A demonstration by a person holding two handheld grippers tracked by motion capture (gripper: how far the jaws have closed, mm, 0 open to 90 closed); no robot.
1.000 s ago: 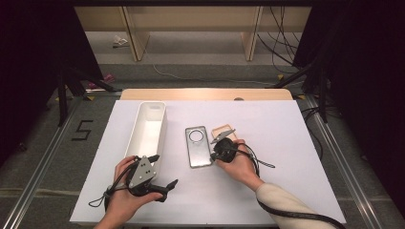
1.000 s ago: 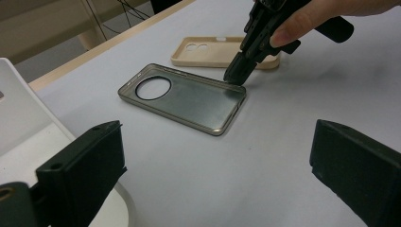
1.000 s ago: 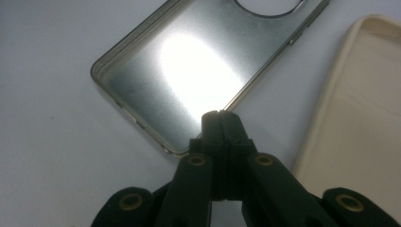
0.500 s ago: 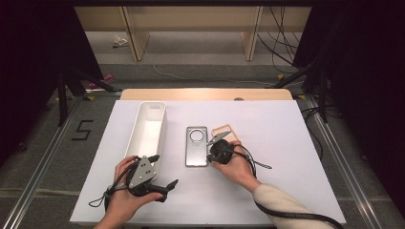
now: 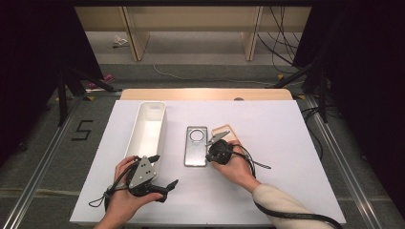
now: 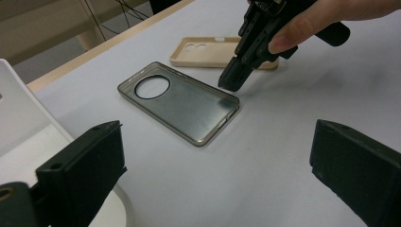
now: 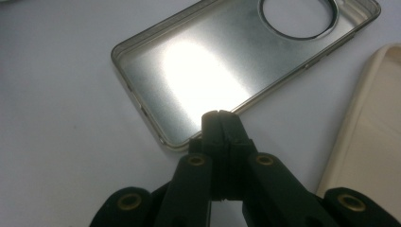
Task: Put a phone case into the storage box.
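Observation:
A grey translucent phone case [image 5: 196, 145] lies open side up mid-table, its round camera hole at the far end. A beige phone case [image 5: 224, 132] lies just to its right. My right gripper [image 5: 209, 155] is shut, and its tips [image 7: 220, 116] touch the grey case [image 7: 222, 56] at the rim of its long right edge, near the lower corner. The left gripper view shows the same contact from the side, right gripper [image 6: 231, 84] against grey case [image 6: 182, 101]. My left gripper [image 5: 165, 170] rests near the front edge, jaws wide open and nothing between them [image 6: 217, 165].
A long white tray [image 5: 160, 125] stands left of the grey case, its near end beside my left gripper. The beige case [image 7: 373, 137] lies close to the right gripper's right side. White table surface [image 5: 286, 143] extends to the right.
My right gripper has edged slightly left, down onto the grey case's right edge. The left gripper has stayed where it was.

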